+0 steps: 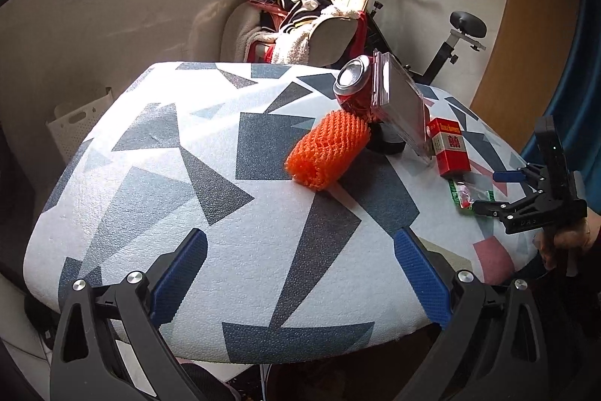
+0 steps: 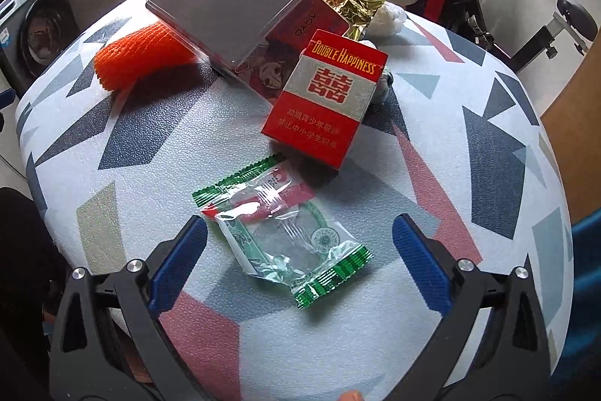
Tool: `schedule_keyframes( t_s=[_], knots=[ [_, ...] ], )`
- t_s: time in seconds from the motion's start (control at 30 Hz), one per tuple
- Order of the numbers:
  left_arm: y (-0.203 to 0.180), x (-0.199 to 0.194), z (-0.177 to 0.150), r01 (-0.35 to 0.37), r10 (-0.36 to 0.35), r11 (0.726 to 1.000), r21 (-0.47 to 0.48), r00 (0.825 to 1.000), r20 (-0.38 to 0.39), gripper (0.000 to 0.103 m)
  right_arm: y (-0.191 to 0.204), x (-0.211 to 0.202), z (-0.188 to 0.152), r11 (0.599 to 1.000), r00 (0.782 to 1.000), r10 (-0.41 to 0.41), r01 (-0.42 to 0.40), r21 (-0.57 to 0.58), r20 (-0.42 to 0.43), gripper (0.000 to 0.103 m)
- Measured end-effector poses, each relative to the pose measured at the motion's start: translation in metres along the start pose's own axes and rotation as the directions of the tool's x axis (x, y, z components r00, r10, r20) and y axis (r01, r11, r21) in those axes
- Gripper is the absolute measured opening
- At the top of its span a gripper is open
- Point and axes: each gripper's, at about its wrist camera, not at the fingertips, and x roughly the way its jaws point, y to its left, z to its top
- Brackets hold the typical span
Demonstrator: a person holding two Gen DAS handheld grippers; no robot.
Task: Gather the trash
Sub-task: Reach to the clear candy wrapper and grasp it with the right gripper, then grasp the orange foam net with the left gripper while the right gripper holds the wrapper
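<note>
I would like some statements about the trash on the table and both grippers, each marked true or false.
1. The right gripper is open around the clear wrapper. True.
2. The left gripper holds the orange foam net. False: it is open and empty.
3. The red cigarette pack stands beyond the wrapper. True.
4. The red can lies inside a bin. False: it rests on the patterned table.
</note>
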Motion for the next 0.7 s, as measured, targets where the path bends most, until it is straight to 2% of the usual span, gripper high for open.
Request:
schedule_keyframes(
  t_s=[0.17, 0.27, 0.33, 0.4, 0.47, 0.5, 0.53, 0.67, 0.7],
  knots=[
    [-0.001, 0.009, 0.002, -0.024, 0.024, 1.000, 0.016, 1.000, -0.019, 0.097, 0.003, 0.014, 0.001, 0.998, 0.998, 0.057, -0.057, -0.022, -0.022, 0.097],
    [-0.002, 0.015, 0.002, -0.038, 0.038, 0.999, 0.017, 0.999, -0.034, 0.097, 0.008, 0.019, -0.002, 0.995, 0.995, 0.096, -0.097, -0.033, -0.029, 0.093],
    [-0.004, 0.017, 0.002, -0.031, 0.032, 0.999, 0.029, 0.999, -0.035, 0.097, 0.009, 0.016, -0.003, 0.994, 0.994, 0.106, -0.106, -0.039, -0.017, 0.085],
    [-0.007, 0.016, 0.005, -0.030, 0.031, 0.999, 0.043, 0.999, -0.022, 0.097, 0.009, 0.012, -0.002, 0.994, 0.994, 0.108, -0.109, -0.031, -0.011, 0.060],
    [-0.010, 0.015, 0.008, -0.030, 0.031, 0.998, 0.056, 0.999, -0.011, 0.097, 0.006, 0.008, -0.001, 0.993, 0.993, 0.117, -0.117, -0.003, -0.012, 0.051],
    [-0.011, 0.015, 0.010, -0.030, 0.031, 0.998, 0.060, 1.000, -0.007, 0.097, 0.005, 0.005, 0.000, 0.992, 0.992, 0.129, -0.129, 0.004, -0.004, 0.039],
    [-0.011, 0.015, 0.012, -0.032, 0.033, 0.997, 0.063, 0.999, 0.000, 0.097, 0.006, 0.001, 0.000, 0.990, 0.990, 0.144, -0.144, 0.005, 0.010, 0.032],
    [-0.010, 0.017, 0.022, -0.064, 0.062, 0.996, 0.057, 0.998, 0.026, 0.096, 0.011, -0.015, 0.001, 0.983, 0.981, 0.182, -0.184, 0.015, 0.063, 0.029],
    [-0.009, 0.019, 0.025, -0.063, 0.062, 0.996, 0.062, 0.998, 0.023, 0.092, 0.012, -0.018, 0.001, 0.981, 0.979, 0.189, -0.191, 0.019, 0.075, 0.028]
  ],
)
